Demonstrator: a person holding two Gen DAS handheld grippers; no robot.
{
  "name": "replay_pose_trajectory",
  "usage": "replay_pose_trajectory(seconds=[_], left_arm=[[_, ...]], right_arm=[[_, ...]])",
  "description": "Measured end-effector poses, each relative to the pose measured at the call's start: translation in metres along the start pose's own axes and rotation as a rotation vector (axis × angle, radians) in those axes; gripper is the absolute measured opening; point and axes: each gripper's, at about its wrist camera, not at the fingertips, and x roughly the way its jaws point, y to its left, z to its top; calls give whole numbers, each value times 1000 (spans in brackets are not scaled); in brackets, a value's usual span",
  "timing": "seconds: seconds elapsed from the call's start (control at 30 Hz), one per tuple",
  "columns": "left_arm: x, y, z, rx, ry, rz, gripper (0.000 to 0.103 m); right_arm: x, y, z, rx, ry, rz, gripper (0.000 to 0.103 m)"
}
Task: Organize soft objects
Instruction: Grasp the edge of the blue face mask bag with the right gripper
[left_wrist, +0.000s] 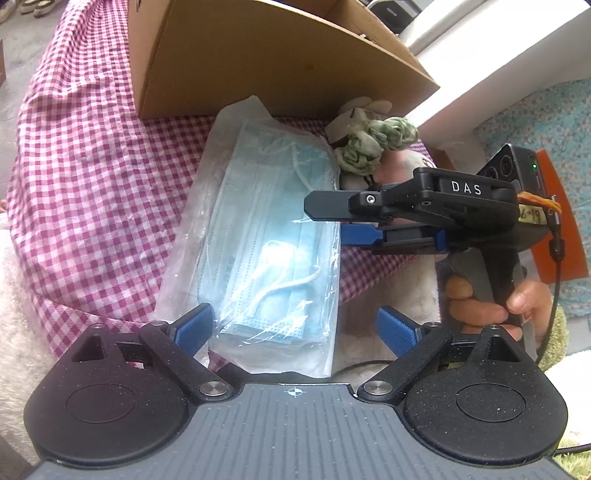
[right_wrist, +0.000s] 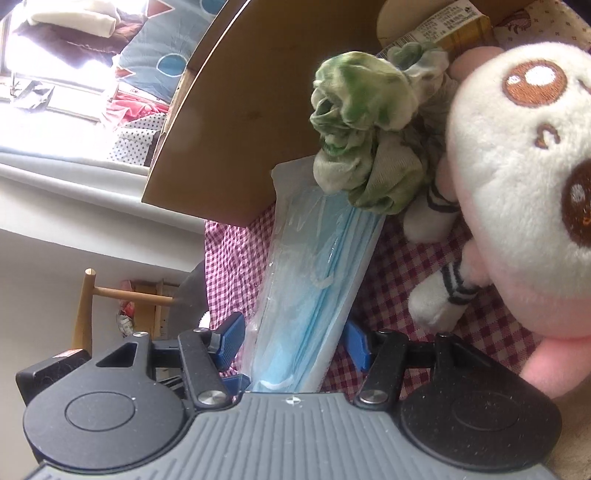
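A clear plastic pack of blue face masks (left_wrist: 269, 236) lies on the checked cloth, seen edge-on in the right wrist view (right_wrist: 317, 280). My right gripper (right_wrist: 293, 343) has its blue pads on both sides of the pack's near edge and is shut on it; it also shows in the left wrist view (left_wrist: 332, 218) at the pack's right side. My left gripper (left_wrist: 295, 328) is open, its pads astride the pack's near end. A crumpled green cloth (left_wrist: 373, 144) (right_wrist: 362, 122) lies at the pack's far end. A pink-and-white plush toy (right_wrist: 517, 177) lies to the right.
An open cardboard box (left_wrist: 266, 62) (right_wrist: 236, 122) stands just behind the pack on the red-and-white checked cloth (left_wrist: 92, 155) (right_wrist: 391, 280). A fluffy white blanket (left_wrist: 14, 314) lies at the left. An orange object (left_wrist: 561, 221) sits beyond the right gripper.
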Motion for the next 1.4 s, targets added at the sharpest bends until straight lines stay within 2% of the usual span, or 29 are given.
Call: replay_pose_trajectory(seconds=[0.1,0.23,0.4,0.47,0.53,0.6,0.73,0.9,1.07,1.23,1.27,1.4], left_arm=[[-16,1,-3,-4,-44,38,95],[-34,8,0,-22,-89,48,95],[-29,10,20,4,-143,91,91],[-14,12,35,11,-135,97,79],[-1,11,44,8,-93,103,75],[12,13,50,19,-68,98,70],[20,7,55,69,-68,131,70],[16,12,57,54,-84,150,73],[16,16,53,42,-101,121,81],[21,10,44,-10,-57,-12,80],[20,10,42,-8,-64,-2,80],[15,6,41,45,-129,154,80]], right_arm=[[0,2,0,-15,-2,-12,60],[-1,1,0,-11,-4,-13,59],[0,2,0,1,-3,-16,58],[0,1,1,8,-3,-17,55],[-4,-2,4,14,-27,-41,50],[-6,-7,7,39,-30,-29,51],[-5,-9,8,47,-31,-25,50],[-3,-8,11,40,-29,-31,50],[0,-5,17,30,-22,-41,47],[0,-3,18,27,-34,-48,47],[0,-3,17,26,-34,-47,47],[3,2,16,2,-34,-53,47]])
